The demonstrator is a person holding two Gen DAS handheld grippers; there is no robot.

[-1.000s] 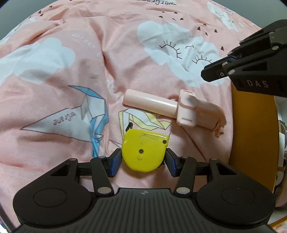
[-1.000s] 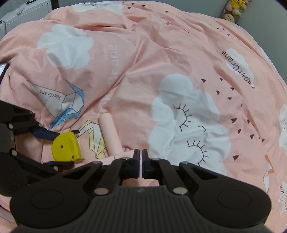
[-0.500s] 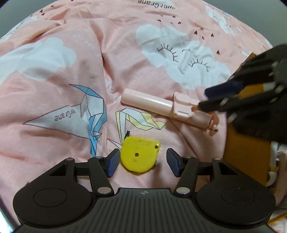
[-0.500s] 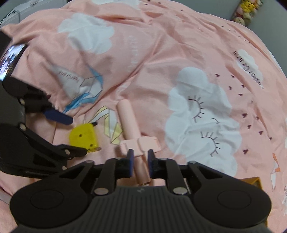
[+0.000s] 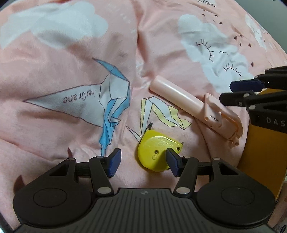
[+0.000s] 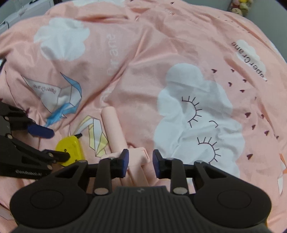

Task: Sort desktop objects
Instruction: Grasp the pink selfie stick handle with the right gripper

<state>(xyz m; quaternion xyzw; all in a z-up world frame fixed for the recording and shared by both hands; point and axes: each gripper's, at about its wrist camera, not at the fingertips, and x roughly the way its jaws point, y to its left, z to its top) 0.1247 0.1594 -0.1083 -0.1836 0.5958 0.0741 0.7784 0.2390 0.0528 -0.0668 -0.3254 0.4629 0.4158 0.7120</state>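
Observation:
A yellow tape measure [image 5: 157, 152] [image 6: 70, 150] lies on the pink bedspread [image 5: 71, 71]. My left gripper [image 5: 143, 161] [image 6: 52, 143] straddles it with jaws closing; the right pad overlaps it, and the left pad stands well apart. A pink stick-shaped device with a clip [image 5: 188, 100] [image 6: 113, 125] lies just beyond. My right gripper [image 6: 140, 160] [image 5: 233, 91] hovers over its clip end with jaws opening. The clip sits between the pads, and a gap shows on the right side.
An orange flat-sided box [image 5: 260, 143] stands at the right edge of the left wrist view, under the right gripper. The bedspread is wrinkled with cloud and paper-crane prints. Plush toys [image 6: 240, 7] sit far back right.
The left gripper let go of the tape measure and shifted left, so it now lies by the right finger. The right gripper went from shut to open and came down over the pink device's clip.

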